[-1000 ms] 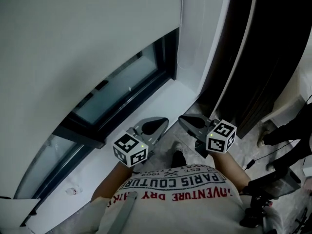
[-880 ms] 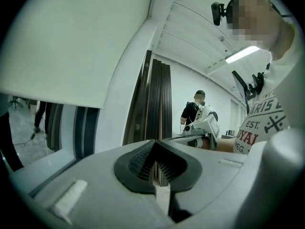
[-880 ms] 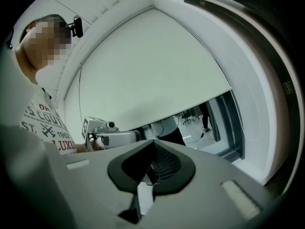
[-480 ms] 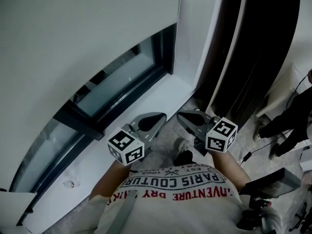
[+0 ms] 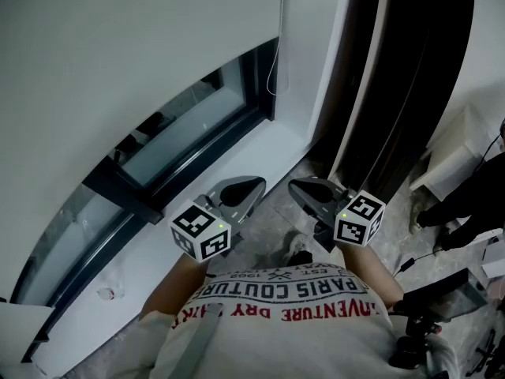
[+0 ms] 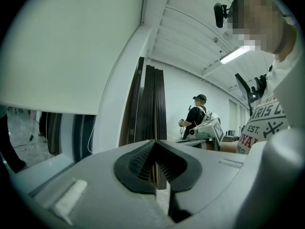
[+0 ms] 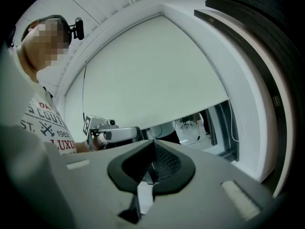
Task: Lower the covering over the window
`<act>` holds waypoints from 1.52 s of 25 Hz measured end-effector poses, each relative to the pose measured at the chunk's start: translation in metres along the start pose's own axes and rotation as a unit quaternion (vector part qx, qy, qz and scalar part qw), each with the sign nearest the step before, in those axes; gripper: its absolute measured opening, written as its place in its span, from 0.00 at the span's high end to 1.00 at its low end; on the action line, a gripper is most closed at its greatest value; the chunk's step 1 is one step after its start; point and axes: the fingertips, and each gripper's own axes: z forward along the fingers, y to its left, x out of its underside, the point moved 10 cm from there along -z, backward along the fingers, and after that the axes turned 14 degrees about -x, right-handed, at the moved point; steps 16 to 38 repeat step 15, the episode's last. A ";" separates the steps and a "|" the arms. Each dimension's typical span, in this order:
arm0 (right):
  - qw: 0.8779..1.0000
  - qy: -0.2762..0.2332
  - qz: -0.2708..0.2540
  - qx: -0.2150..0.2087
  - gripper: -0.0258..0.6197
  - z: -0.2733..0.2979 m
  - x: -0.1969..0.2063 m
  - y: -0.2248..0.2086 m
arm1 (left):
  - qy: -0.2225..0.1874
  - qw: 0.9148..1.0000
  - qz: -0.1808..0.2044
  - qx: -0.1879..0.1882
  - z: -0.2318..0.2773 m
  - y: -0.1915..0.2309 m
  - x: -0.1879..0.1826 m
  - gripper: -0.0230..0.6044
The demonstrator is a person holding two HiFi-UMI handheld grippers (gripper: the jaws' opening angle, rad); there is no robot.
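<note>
While left tongs (image 5: 254, 185) and right tongs (image 5: 297, 187) hover closed, blind (image 5: 118, 54) hangs beyond.

The left claw (image 6: 155, 161) sits closed and empty, white blind (image 6: 71, 46) partway down at left.

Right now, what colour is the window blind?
Plain white; the blind shows best in the right gripper view.

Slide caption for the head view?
Left gripper and right gripper, both shut and empty, hang before a window mostly covered by a white blind.
</note>
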 end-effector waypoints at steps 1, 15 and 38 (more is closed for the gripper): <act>1.000 0.000 -0.002 0.000 0.96 -0.001 0.000 0.000 | -0.002 1.000 0.002 0.001 0.000 -0.001 0.000 0.96; 1.000 -0.003 -0.010 -0.016 0.96 -0.024 -0.003 0.024 | -0.004 1.000 0.017 -0.004 -0.006 -0.043 -0.011 0.96; 1.000 -0.003 -0.010 -0.016 0.96 -0.024 -0.003 0.024 | -0.004 1.000 0.017 -0.004 -0.006 -0.043 -0.011 0.96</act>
